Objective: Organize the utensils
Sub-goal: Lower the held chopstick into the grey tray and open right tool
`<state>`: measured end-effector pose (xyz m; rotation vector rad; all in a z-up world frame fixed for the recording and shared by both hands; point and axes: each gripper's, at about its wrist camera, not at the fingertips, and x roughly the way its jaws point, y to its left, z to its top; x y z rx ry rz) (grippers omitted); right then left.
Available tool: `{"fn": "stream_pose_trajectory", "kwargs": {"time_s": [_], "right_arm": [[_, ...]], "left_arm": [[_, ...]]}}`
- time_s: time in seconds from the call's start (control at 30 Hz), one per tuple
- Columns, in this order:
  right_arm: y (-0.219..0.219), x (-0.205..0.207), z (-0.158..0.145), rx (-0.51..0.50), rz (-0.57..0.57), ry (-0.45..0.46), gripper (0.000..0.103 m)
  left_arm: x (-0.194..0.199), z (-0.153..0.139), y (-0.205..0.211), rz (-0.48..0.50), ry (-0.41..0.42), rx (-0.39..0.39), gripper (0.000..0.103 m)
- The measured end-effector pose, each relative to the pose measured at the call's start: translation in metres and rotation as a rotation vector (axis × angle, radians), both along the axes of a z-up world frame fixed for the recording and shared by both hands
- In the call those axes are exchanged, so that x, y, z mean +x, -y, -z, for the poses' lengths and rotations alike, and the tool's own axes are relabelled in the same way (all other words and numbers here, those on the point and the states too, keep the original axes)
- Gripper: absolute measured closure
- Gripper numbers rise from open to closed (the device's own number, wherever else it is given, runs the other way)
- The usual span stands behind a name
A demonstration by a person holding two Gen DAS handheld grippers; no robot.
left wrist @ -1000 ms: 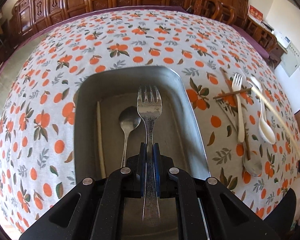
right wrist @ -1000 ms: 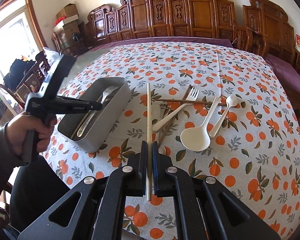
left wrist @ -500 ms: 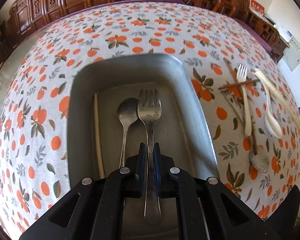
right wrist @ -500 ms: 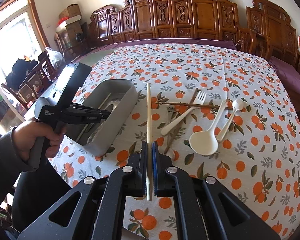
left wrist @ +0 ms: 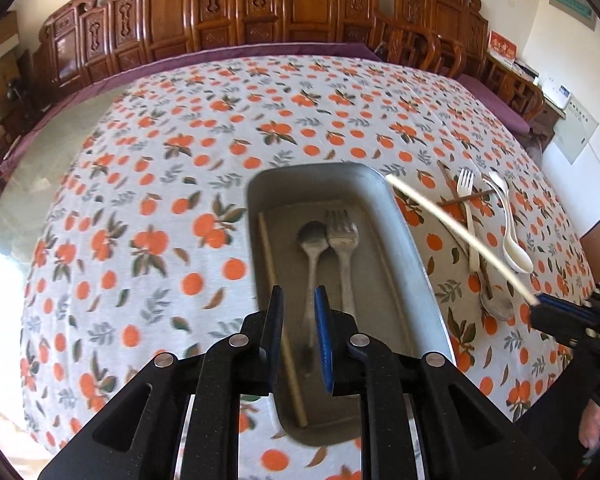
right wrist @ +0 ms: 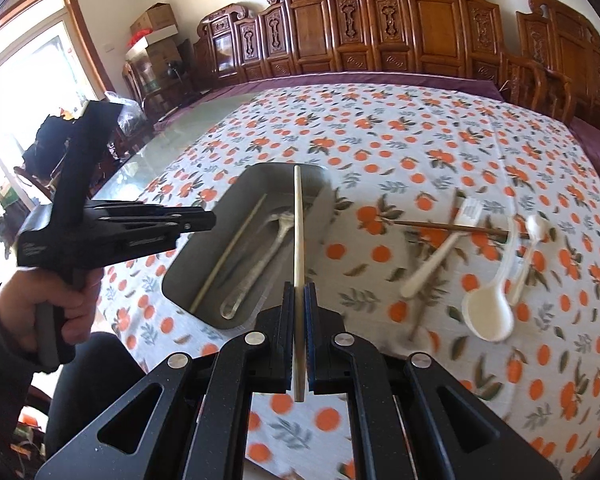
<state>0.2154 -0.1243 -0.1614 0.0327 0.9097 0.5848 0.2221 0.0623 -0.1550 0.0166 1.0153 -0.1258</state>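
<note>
A grey metal tray [left wrist: 414, 248] holds a metal fork [left wrist: 342, 240], a metal spoon [left wrist: 311, 240] and a pale chopstick [left wrist: 280, 320]. My left gripper [left wrist: 298, 300] hangs above the tray's near left part. Its jaws are opening and nothing is between the pads. My right gripper [right wrist: 299, 292] is shut on a second pale chopstick [right wrist: 298, 220], whose tip reaches over the tray [right wrist: 276, 168]. In the left wrist view that chopstick [left wrist: 460, 240] slants in from the right gripper [left wrist: 542, 306] over the tray's right rim. The left gripper [right wrist: 208, 220] shows at the tray's left.
On the orange-print cloth right of the tray lie a white plastic fork [right wrist: 436, 256], a large white spoon [right wrist: 488, 312], a small white spoon [right wrist: 536, 232], dark chopsticks [right wrist: 452, 226] and a metal spoon [left wrist: 498, 308]. Carved wooden chairs line the far table edge. A hand [right wrist: 72, 300] holds the left gripper.
The left gripper let go of the metal fork, which now lies in the tray beside the spoon, and drew up and leftward. The right gripper carried its chopstick left to the tray.
</note>
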Motion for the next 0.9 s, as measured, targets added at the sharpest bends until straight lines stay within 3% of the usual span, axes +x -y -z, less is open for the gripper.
{"fn": "stream_pose_trajectory", "kwargs": {"time_s": [0.43,0.9], "right_arm": [[-0.066,0.026,0.018,-0.069,-0.002,-0.041,0.097],[-0.090,0.039,0.043,-0.071,0.033,-0.105,0.097]], "left_arm": [[-0.023,-0.016,-0.035,-0.023,0.046,-0.018,0.088],[-0.029,-0.021,-0.045,-0.034,0.058,-0.020,0.088]]}}
